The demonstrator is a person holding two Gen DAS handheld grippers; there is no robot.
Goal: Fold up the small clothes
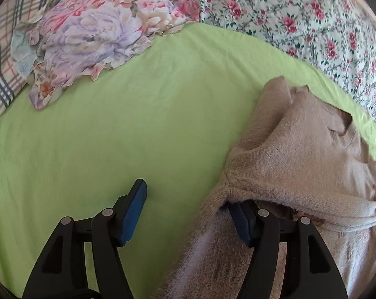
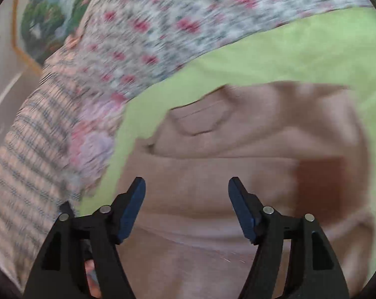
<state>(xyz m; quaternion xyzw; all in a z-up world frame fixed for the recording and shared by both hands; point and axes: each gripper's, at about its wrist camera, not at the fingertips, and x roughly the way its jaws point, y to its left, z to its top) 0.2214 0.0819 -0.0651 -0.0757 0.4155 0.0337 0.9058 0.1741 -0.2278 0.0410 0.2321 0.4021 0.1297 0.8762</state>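
Observation:
A tan knitted sweater lies partly folded on the right of a light green sheet. My left gripper is open at the sweater's left edge. Its right finger is tucked under a fold of the knit, and its left finger stands bare over the green sheet. The right wrist view is blurred. There my right gripper is open above the sweater, with nothing pinched between its pads. A darker brown patch shows on the knit at the right.
A crumpled pastel floral garment lies at the sheet's far left corner. Beyond the sheet spreads a rose-print bedspread, with plaid bedding at the left. A framed landscape picture hangs on the wall.

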